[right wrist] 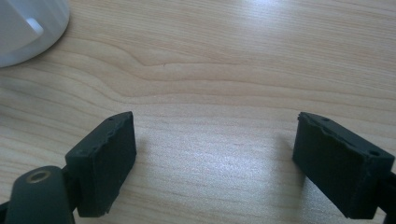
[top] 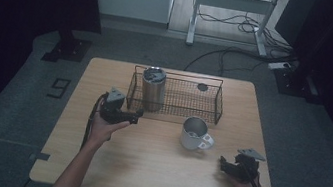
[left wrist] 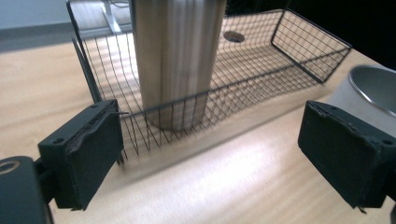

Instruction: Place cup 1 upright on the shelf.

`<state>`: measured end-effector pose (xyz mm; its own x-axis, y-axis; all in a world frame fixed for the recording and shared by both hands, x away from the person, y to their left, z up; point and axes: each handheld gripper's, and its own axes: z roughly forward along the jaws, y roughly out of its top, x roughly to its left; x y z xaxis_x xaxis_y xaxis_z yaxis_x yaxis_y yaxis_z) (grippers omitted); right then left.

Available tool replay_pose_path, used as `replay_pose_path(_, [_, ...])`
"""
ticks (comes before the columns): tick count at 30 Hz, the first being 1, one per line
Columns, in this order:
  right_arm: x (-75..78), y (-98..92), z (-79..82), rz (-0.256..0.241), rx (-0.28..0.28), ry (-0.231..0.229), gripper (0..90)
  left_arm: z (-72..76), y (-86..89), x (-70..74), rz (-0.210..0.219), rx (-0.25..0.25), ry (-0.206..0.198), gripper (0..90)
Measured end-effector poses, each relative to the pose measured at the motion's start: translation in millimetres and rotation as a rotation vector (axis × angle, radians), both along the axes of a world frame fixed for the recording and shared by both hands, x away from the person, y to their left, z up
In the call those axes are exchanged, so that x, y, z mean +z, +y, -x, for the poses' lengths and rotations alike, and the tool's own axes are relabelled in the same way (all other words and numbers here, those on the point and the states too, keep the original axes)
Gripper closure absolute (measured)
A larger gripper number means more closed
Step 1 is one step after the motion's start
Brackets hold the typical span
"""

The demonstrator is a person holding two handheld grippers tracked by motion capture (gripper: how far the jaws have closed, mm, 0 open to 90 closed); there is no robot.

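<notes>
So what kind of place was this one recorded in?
Probably a lab or recording room rather than a home. A small wooden table stands alone on grey carpet, cables lie loose on the floor beside a metal desk frame, and dark panels close in both sides.

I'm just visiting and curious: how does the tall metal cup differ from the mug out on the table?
The tall cup stands inside the wire basket; the mug stands on the bare table, in front of the basket. The tall cup is taller and narrower, the mug shorter and wider. The mug has a side handle and an open top; the tall cup shows no handle, and its top looks covered. Both stand upright and look like metal.
</notes>
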<state>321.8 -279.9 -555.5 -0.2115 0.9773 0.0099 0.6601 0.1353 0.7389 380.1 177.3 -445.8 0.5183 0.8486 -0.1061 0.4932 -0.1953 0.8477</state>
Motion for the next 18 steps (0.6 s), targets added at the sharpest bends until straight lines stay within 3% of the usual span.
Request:
replay_pose_path(7, [0.1, -0.1, 0.0, 0.001, -0.003, 0.001, 12.9, 18.5, 10.2, -17.2, 0.012, 0.002, 0.035, 7.8])
replay_pose_path(18, [0.0, -0.1, 0.0, 0.0, -0.004, 0.0, 12.8, 36.4, 25.5, -54.6, -0.048, 0.017, 0.068, 10.4])
